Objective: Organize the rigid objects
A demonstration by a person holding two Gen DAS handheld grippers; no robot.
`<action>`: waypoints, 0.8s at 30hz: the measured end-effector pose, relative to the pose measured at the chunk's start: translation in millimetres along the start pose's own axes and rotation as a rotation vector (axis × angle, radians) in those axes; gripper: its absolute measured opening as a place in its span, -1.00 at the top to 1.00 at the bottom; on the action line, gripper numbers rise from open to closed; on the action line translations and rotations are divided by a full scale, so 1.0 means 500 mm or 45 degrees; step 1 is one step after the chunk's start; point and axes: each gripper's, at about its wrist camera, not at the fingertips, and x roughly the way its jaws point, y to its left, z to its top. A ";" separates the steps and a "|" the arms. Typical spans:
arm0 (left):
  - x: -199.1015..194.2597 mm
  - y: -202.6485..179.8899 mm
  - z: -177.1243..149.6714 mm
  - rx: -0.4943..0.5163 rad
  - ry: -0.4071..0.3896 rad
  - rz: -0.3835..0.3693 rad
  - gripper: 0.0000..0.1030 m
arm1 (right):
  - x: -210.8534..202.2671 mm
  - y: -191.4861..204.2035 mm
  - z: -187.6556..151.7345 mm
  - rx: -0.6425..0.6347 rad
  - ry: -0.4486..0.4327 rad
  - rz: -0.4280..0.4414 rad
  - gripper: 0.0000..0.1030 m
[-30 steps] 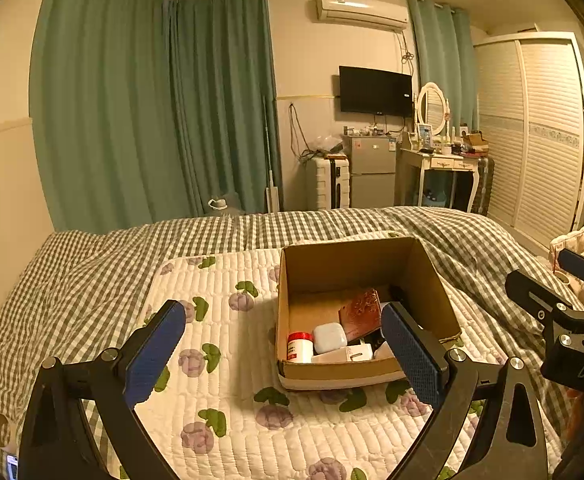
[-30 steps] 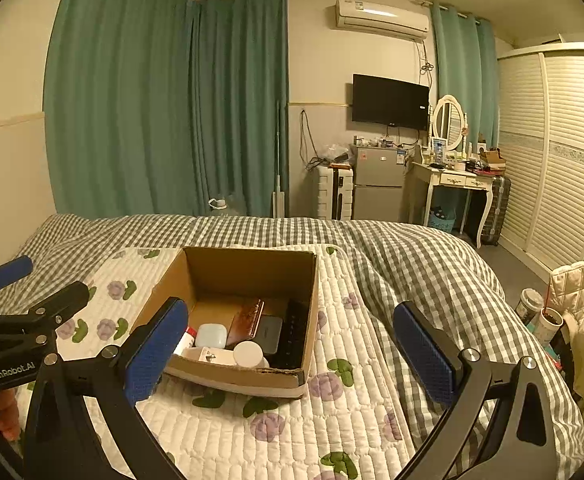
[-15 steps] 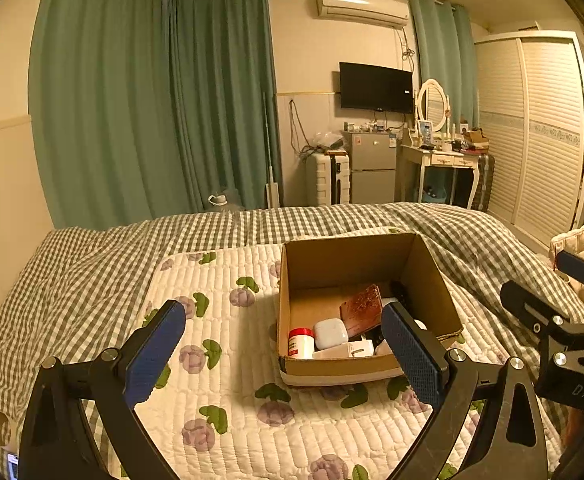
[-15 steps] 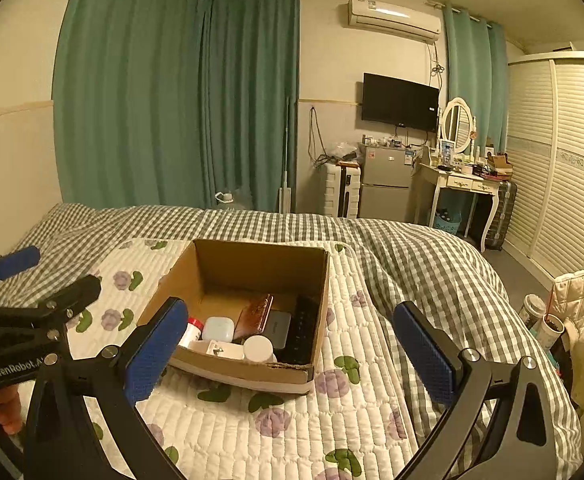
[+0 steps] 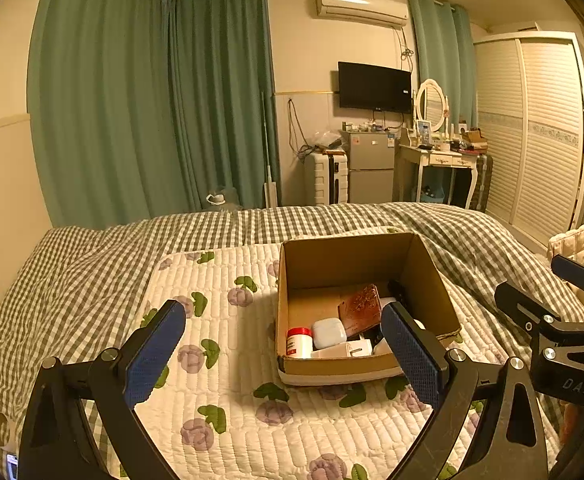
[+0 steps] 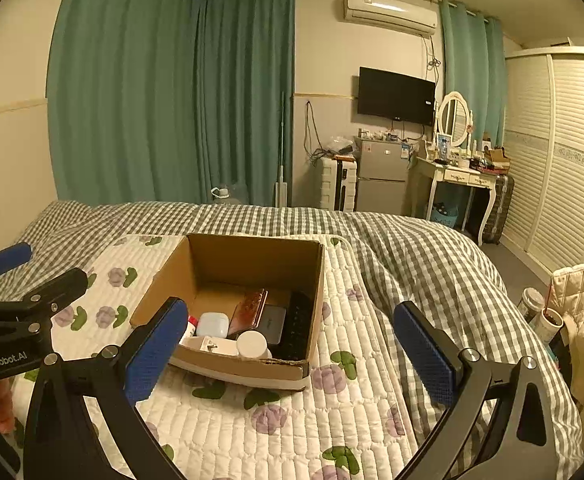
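Hovering short of the cardboard box (image 5: 361, 366), both grippers empty.
Left gripper (image 5: 284, 356) and right gripper (image 6: 290, 350) spread wide above the quilt (image 6: 292, 432); items already sit grouped inside, likely awaiting a pick.

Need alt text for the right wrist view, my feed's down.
An open cardboard box sits on a floral quilt on a bed, holding a white case, a brown wallet, a white jar and other small items. The right claw hangs open and empty before it; the left claw shows at the left edge.
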 end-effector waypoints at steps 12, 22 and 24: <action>0.000 0.005 0.000 -0.023 0.002 0.012 -1.00 | 0.009 0.003 -0.006 -0.013 0.022 -0.013 -1.00; 0.001 0.007 -0.003 -0.022 0.009 0.002 -1.00 | 0.013 0.004 -0.005 -0.019 0.030 -0.013 -1.00; 0.000 0.007 -0.004 -0.023 0.006 -0.003 -1.00 | 0.017 0.003 -0.005 -0.004 0.042 -0.012 -1.00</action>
